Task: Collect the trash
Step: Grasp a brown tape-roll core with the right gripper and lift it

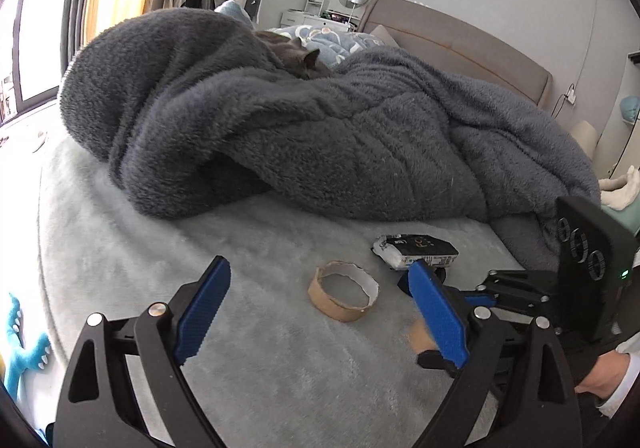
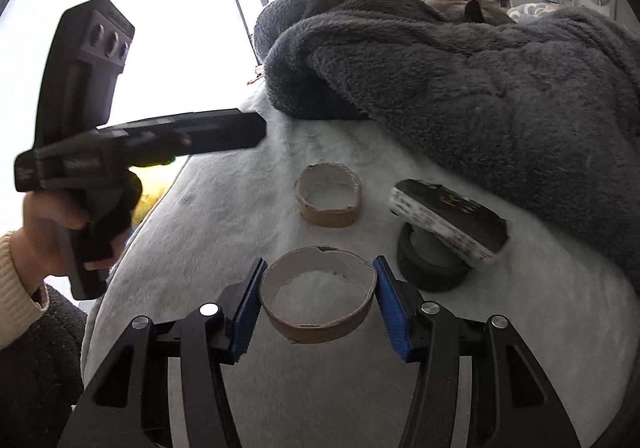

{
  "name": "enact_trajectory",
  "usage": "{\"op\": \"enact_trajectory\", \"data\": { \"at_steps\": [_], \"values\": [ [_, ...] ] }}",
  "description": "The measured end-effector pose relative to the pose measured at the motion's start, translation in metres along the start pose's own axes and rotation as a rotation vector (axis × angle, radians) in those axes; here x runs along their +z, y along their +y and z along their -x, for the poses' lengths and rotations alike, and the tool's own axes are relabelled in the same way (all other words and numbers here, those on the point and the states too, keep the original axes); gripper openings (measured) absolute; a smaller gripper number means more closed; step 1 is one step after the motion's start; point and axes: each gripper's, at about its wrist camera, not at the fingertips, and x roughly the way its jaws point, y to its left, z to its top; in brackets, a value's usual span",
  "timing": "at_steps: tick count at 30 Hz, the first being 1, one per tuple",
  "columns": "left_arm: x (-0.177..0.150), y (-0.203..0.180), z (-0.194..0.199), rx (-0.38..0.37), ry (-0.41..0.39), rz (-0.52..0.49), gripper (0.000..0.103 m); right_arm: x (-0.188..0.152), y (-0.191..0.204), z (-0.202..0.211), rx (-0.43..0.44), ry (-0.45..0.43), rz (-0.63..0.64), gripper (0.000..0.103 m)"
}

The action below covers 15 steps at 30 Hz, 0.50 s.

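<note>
Cardboard ring [image 2: 318,302] between right gripper [image 2: 318,306] pads

The bed [image 2: 520,348] carries a cardboard ring [image 2: 318,298] between the right jaws, another ring [image 2: 329,199] beyond, and a grey blanket [image 2: 480,95] farther off.

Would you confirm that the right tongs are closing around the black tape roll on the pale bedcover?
Not quite: in the right wrist view the right tongs bracket the nearer cardboard ring on the pale bedcover; the black tape roll lies beside them, partly under a packet.
</note>
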Motion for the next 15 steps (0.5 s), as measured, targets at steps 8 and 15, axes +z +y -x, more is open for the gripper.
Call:
{"op": "enact_trajectory", "data": {
  "at_steps": [8, 15],
  "values": [
    [-0.009, -0.018, -0.033, 0.04, 0.058, -0.053, 0.092, -0.008, -0.017, 0.026, 0.004, -0.043, -0.028, 0.055],
    [-0.013, -0.025, -0.053, 0.076, 0.101, -0.07, 0.089, -0.009, -0.034, 0.047, 0.011, -0.089, -0.076, 0.055]
  ]
}}
